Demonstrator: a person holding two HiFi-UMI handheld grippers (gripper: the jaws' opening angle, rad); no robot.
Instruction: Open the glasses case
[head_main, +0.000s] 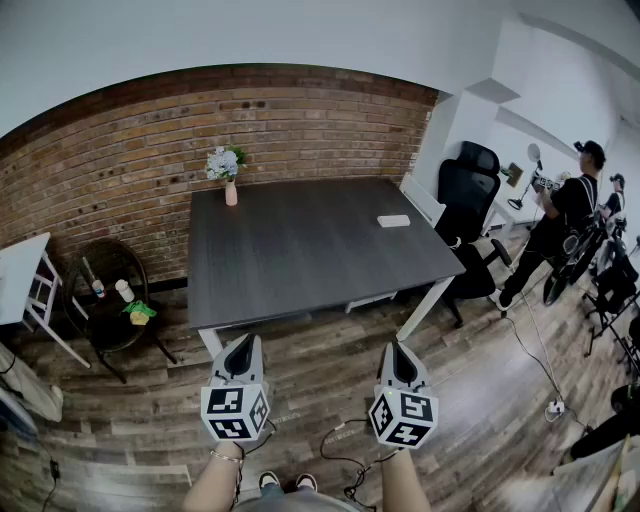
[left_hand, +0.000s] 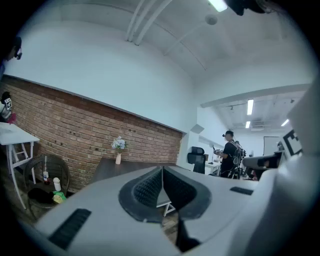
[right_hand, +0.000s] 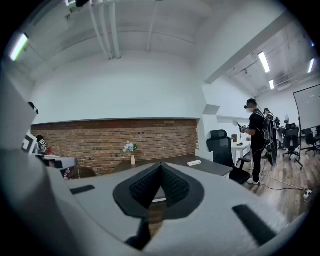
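Note:
A white glasses case (head_main: 393, 221) lies flat near the right edge of the dark table (head_main: 300, 260); it also shows small in the right gripper view as the white case (right_hand: 194, 162). Both grippers hang over the wooden floor in front of the table, well short of the case. My left gripper (head_main: 241, 349) is shut with nothing between its pads. My right gripper (head_main: 401, 356) is likewise shut and empty. In their own views the left gripper (left_hand: 162, 170) and the right gripper (right_hand: 160, 166) have jaws meeting in a closed line.
A vase of flowers (head_main: 228, 172) stands at the table's far left corner by the brick wall. A black office chair (head_main: 468, 215) sits at the table's right. A round wire side table (head_main: 108, 298) is on the left. A person (head_main: 560, 225) stands far right; cables cross the floor.

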